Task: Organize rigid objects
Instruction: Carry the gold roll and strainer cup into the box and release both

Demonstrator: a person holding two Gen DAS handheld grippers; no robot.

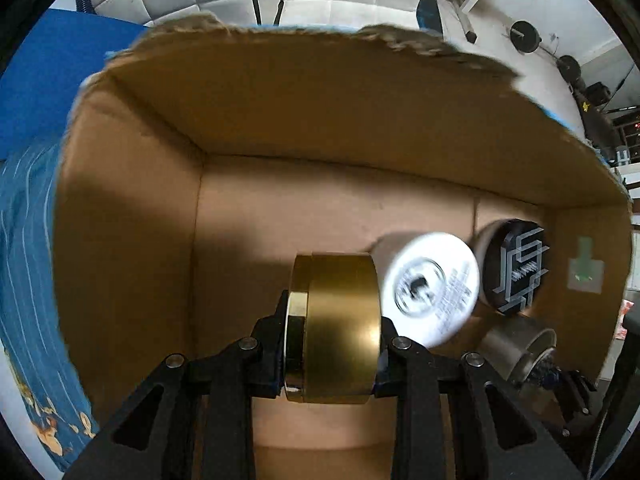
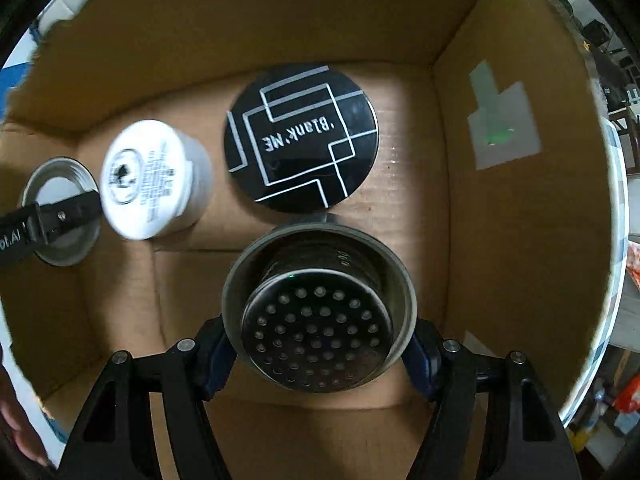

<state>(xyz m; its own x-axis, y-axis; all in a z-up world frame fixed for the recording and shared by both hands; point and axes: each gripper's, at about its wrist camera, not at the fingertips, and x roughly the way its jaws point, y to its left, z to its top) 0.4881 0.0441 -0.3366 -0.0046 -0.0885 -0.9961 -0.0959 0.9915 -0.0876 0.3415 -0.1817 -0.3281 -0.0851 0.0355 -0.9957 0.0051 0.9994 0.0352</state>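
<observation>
Left gripper [image 1: 334, 344]: clamped across the flat faces of the gold tin [image 1: 334, 328], which I hold on edge at the lower centre of the left wrist view, above the box floor.
Right gripper [image 2: 320, 344]: clenched on the rim of the metal strainer cup [image 2: 318, 320], its perforated bottom facing my camera at the lower centre of the right wrist view.
Cardboard box [image 1: 128, 240]: both tools reach inside it; its torn rim runs across the top of the left view.
White jar [image 2: 154, 178]: lying on its side, left of centre in the right view, blurred, so I cannot tell whether it is at rest.
Black compact [image 2: 302, 138]: flat on the floor, upper centre, just beyond the strainer cup.
Risk, collision: the white jar sits just beside my gold tin; lowering the tin could knock it rolling.
Risk, slip: the tin's faces look smooth, so a tilt could let it slide out.
Risk, crowding: the strainer cup could land on the compact's edge and tip.
</observation>
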